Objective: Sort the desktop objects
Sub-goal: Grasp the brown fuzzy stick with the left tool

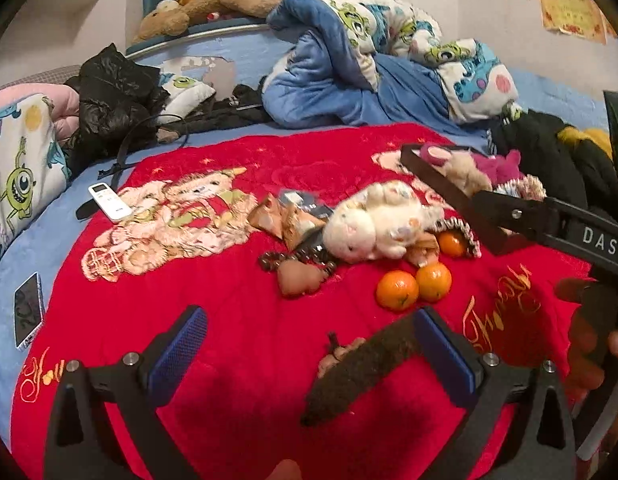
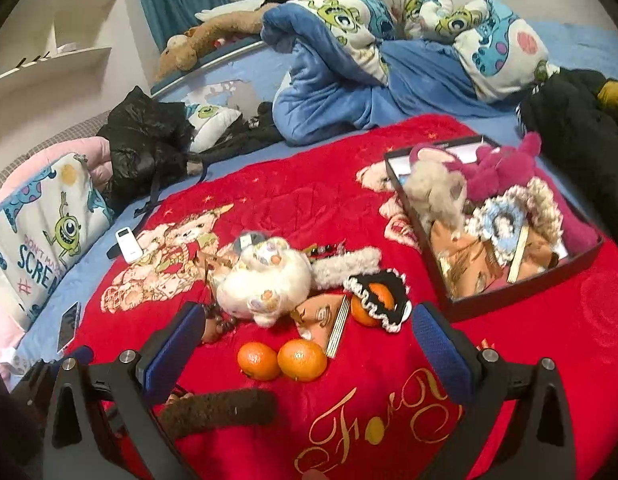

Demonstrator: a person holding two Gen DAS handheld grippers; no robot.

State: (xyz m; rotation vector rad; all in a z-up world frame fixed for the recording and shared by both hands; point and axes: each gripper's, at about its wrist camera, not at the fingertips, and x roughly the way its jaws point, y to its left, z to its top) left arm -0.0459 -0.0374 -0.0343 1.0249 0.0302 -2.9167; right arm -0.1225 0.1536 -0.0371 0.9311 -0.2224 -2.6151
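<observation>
Our left tool [image 1: 311,354] gapes wide, empty, over a fuzzy brown strip [image 1: 357,372] lying diagonally, upper end touching the right finger; our right tool [image 2: 309,354] gapes wide too.

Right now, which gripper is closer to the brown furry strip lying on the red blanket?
Left. The brown furry strip touches the left gripper's right finger; the right gripper hovers beyond it, strip below its left finger.

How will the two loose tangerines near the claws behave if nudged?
The two tangerines look round and smooth, so they'd probably roll. They touch, so pushing one likely shifts both. The plush red blanket should slow them.
</observation>
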